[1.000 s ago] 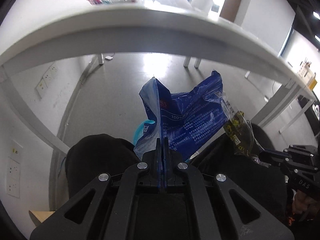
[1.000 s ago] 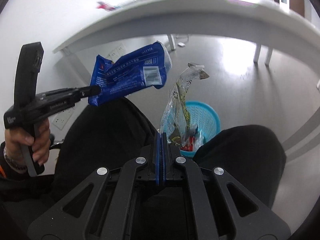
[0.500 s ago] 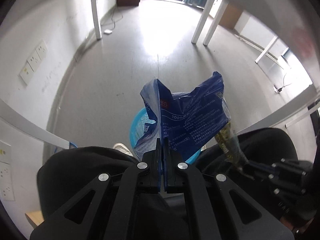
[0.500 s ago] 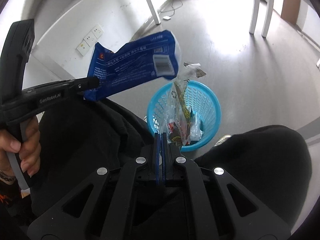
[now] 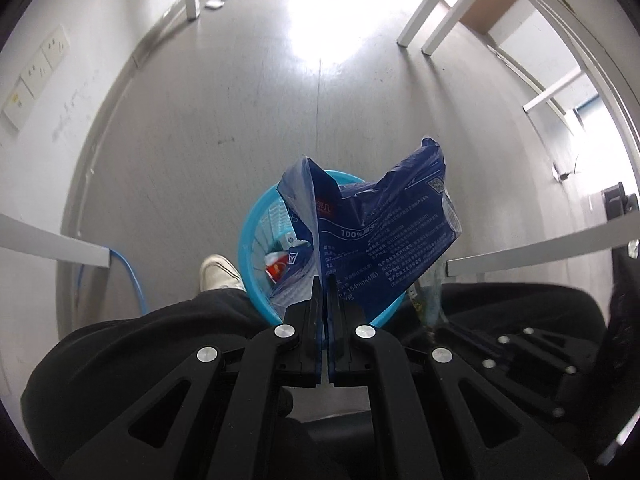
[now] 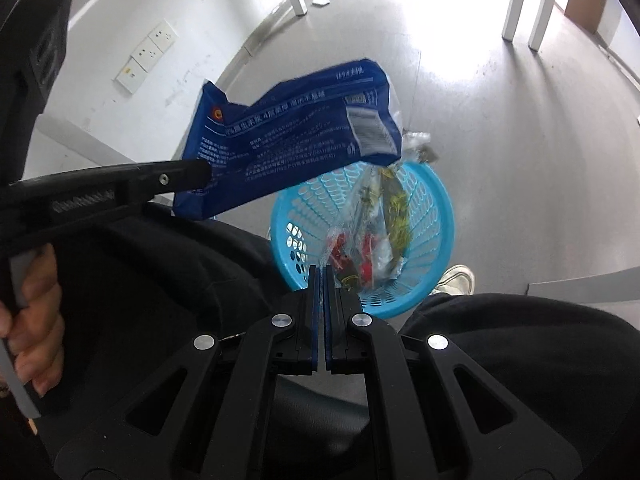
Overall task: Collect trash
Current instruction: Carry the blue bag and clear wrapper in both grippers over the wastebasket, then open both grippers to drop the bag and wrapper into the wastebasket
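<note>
Your left gripper [image 5: 324, 280] is squeezed tight on the bottom edge of a crinkly blue plastic wrapper with white writing [image 5: 384, 236]. From the right wrist camera you see that same blue wrapper [image 6: 296, 152] sticking out sideways from the tip of the left gripper [image 6: 202, 174], with your hand [image 6: 30, 320] around the handle. The wrapper hangs in the air over the round light-blue plastic basket with holes in its sides [image 6: 432, 216].

Your right gripper [image 6: 322, 270] is pinched tight on a see-through crinkly wrapper with yellow and green marks [image 6: 384, 216]. This wrapper is above the basket's open top.

The basket [image 5: 256, 236] stands on the grey floor [image 5: 240, 120] between your legs in black trousers [image 5: 160, 344]. Inside it lie some red and white bits of trash [image 5: 280, 264]. A white shoe [image 5: 218, 272] is just beside the basket.
</note>
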### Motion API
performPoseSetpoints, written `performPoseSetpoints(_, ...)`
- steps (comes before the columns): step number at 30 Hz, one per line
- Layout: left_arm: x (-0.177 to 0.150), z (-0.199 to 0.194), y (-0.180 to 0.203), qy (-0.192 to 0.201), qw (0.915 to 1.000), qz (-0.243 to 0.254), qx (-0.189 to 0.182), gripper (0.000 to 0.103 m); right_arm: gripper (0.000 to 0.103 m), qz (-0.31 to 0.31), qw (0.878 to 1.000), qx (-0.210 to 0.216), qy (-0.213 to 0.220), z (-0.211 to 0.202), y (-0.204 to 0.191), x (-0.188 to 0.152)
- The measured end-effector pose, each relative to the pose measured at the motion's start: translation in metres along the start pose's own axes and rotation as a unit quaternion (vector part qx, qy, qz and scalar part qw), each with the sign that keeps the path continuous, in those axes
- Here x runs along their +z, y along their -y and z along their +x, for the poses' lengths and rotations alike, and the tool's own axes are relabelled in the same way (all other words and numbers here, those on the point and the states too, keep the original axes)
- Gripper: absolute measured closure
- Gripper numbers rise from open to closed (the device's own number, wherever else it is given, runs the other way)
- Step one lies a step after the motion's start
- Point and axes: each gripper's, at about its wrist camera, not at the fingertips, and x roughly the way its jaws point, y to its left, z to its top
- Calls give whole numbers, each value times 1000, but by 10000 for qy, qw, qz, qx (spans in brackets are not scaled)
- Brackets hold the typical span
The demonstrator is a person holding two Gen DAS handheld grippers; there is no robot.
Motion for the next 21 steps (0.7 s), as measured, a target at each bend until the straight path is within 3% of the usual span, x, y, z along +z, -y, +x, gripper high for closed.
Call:
performPoseSetpoints(10, 22, 41, -4, -380, 9990, -170, -161, 103, 101, 410, 9977, 312, -451, 50, 18, 24)
performPoseSetpoints(16, 30, 65, -3, -679, 9973, -183, -194, 102, 101, 528, 9960, 248, -671, 78, 25, 35)
performPoseSetpoints(21, 31, 69, -1, -680, 9975, -141, -156, 102, 98, 650, 9952, 265, -689, 86, 30, 41)
